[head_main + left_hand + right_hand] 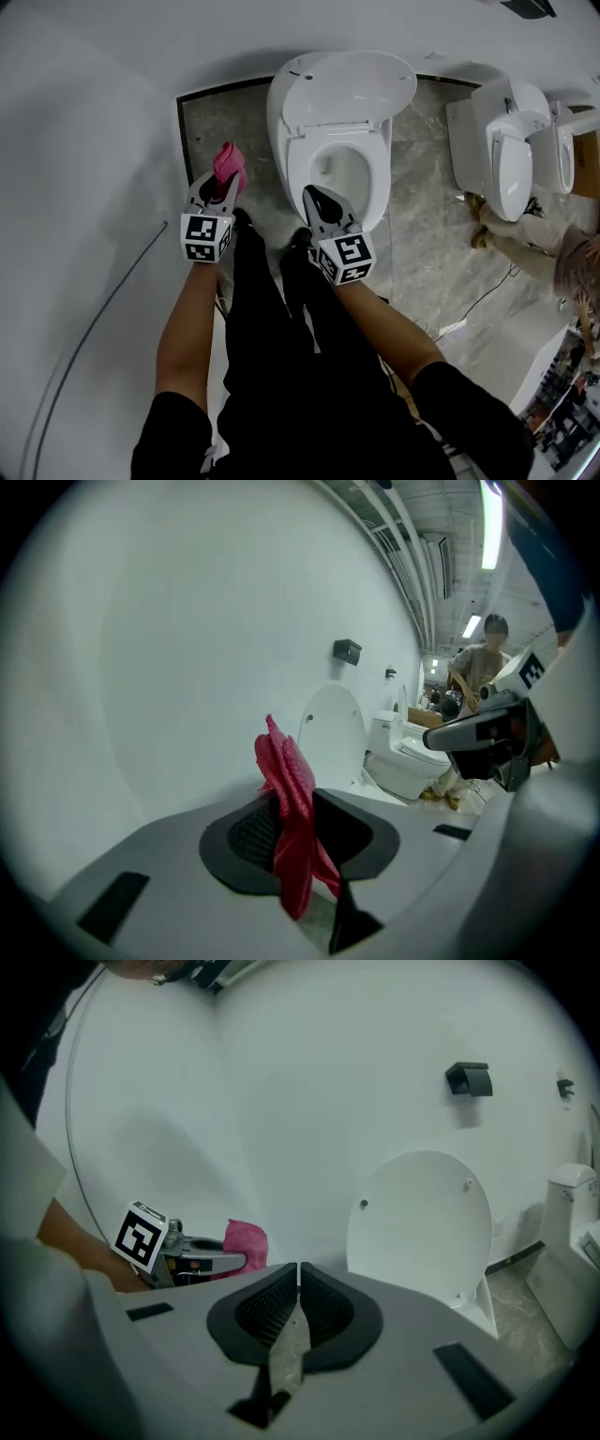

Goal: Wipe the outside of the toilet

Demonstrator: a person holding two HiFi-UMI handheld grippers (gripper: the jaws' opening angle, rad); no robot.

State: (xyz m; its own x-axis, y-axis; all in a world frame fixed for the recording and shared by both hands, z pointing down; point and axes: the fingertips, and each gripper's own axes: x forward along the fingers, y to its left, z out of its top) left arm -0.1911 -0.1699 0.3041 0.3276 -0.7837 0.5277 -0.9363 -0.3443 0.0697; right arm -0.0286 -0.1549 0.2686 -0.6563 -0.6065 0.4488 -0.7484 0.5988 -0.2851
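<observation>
Left gripper point(219, 187) jaws clamped on pink cloth point(229, 161), held left of the toilet point(328, 141), not touching it. Right gripper point(319, 204) jaws closed, empty, over the bowl's front rim. Lid up against the wall.

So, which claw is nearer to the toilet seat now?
Right. The right claw, shut and empty, is at the front rim of the toilet seat. The left claw, shut on the pink cloth, is off to the seat's left, clear of it.
</observation>
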